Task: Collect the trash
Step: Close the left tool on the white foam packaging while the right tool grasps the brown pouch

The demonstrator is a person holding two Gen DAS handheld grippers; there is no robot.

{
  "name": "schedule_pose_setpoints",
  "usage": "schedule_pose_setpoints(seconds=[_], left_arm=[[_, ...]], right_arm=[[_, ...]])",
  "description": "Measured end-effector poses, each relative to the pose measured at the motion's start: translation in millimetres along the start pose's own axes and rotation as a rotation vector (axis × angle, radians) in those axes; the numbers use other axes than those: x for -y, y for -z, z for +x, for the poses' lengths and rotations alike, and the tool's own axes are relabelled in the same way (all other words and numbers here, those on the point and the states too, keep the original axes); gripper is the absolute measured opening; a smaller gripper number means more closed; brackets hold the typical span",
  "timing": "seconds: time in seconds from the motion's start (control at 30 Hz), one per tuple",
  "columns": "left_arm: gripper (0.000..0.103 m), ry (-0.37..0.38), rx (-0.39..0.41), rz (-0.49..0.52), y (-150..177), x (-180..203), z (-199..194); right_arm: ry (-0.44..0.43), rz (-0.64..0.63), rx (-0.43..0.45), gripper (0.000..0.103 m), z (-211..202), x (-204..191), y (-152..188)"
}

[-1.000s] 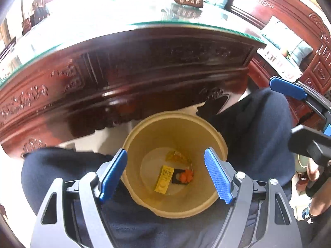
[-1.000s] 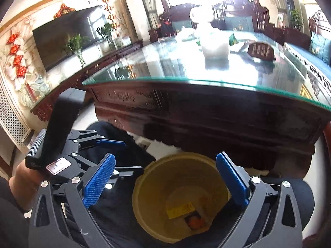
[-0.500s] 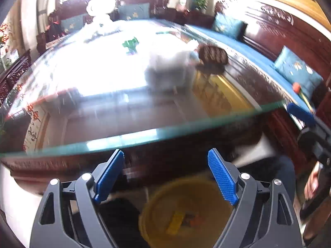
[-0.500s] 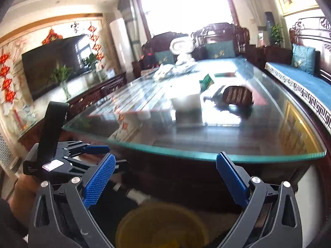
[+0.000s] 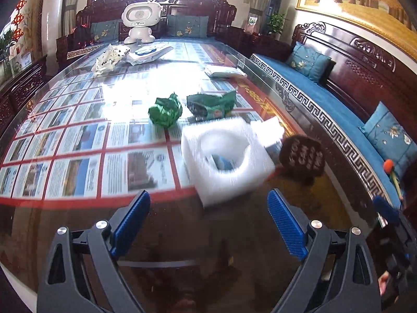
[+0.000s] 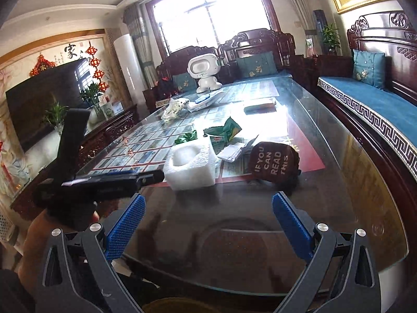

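Trash lies on the glass table top (image 5: pixel 78 224): a white foam block (image 5: pixel 226 156) (image 6: pixel 191 164), a crumpled green wrapper (image 5: pixel 165 110) (image 6: pixel 186 138), a torn green bag (image 5: pixel 211 103) (image 6: pixel 224 130) and white paper (image 5: pixel 269 127) (image 6: pixel 232 151). My left gripper (image 5: pixel 208 203) hovers over the near table edge just short of the foam block. Its jaws are opening and nothing is between them. My right gripper (image 6: pixel 208 198) is open and empty, a little nearer than the foam. The yellow bin's rim (image 6: pixel 172 305) peeks in below the table edge.
A brown pouch with white lettering (image 6: pixel 272 161) sits right of the foam. Farther back are a white toy robot (image 5: pixel 140 20), white bags (image 5: pixel 109 58) and a flat packet (image 5: pixel 224 71). A blue-cushioned wooden bench (image 5: pixel 325 96) runs along the right.
Both grippers rose from above the yellow bin between the person's legs to over the table top. The bin dropped out of the left view. The left jaws widened.
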State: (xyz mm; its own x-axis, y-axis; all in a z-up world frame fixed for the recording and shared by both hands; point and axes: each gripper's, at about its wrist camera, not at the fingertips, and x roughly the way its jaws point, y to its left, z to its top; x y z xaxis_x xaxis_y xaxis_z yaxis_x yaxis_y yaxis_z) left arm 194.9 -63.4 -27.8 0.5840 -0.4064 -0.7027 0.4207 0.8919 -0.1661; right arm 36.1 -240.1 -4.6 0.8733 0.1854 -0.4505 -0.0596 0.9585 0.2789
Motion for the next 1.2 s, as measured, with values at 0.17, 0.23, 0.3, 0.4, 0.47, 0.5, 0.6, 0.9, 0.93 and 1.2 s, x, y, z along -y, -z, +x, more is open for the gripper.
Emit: schedule_pose_setpoints(seconds=[0.17,0.23,0.3,0.4,0.47,0.5,0.6,0.9,0.93,1.2], left_arm=[[0.091,-0.043,-0.009,-0.031,-33,-3,34],[0.091,-0.056,-0.024,-0.046,-37,-8,44],[0.091,-0.062,-0.045,-0.060,-38,-12,55],[0.091,-0.072,-0.075,-0.061,-37,-13,69],[0.088,-0.070,-0.092,-0.063,-36,-15,77],[0.086,-0.068,-0.100,-0.067,-37,-16,80],[0.072,-0.052,-0.126,-0.086,-36,-20,91],[0.037,-0.038,-0.102,-0.028,-35,-12,92],[0.037,-0.036,-0.098,-0.020,-35,-10,91],[0.036,-0.013,-0.094,-0.020,-34,-13,85]], right_arm=[[0.008,-0.004,-0.007,0.095,14,11,-9],[0.032,-0.019,-0.019,0.095,20,13,-13],[0.040,-0.032,-0.026,0.095,25,15,-16],[0.050,-0.046,-0.036,0.095,33,20,-20],[0.053,-0.046,-0.042,0.095,38,25,-23],[0.056,-0.043,-0.050,0.095,41,28,-25],[0.068,-0.033,-0.077,0.095,50,39,-30],[0.101,-0.008,-0.171,0.095,85,73,-43],[0.107,-0.012,-0.187,0.094,91,76,-45],[0.176,-0.037,-0.283,0.083,128,85,-53]])
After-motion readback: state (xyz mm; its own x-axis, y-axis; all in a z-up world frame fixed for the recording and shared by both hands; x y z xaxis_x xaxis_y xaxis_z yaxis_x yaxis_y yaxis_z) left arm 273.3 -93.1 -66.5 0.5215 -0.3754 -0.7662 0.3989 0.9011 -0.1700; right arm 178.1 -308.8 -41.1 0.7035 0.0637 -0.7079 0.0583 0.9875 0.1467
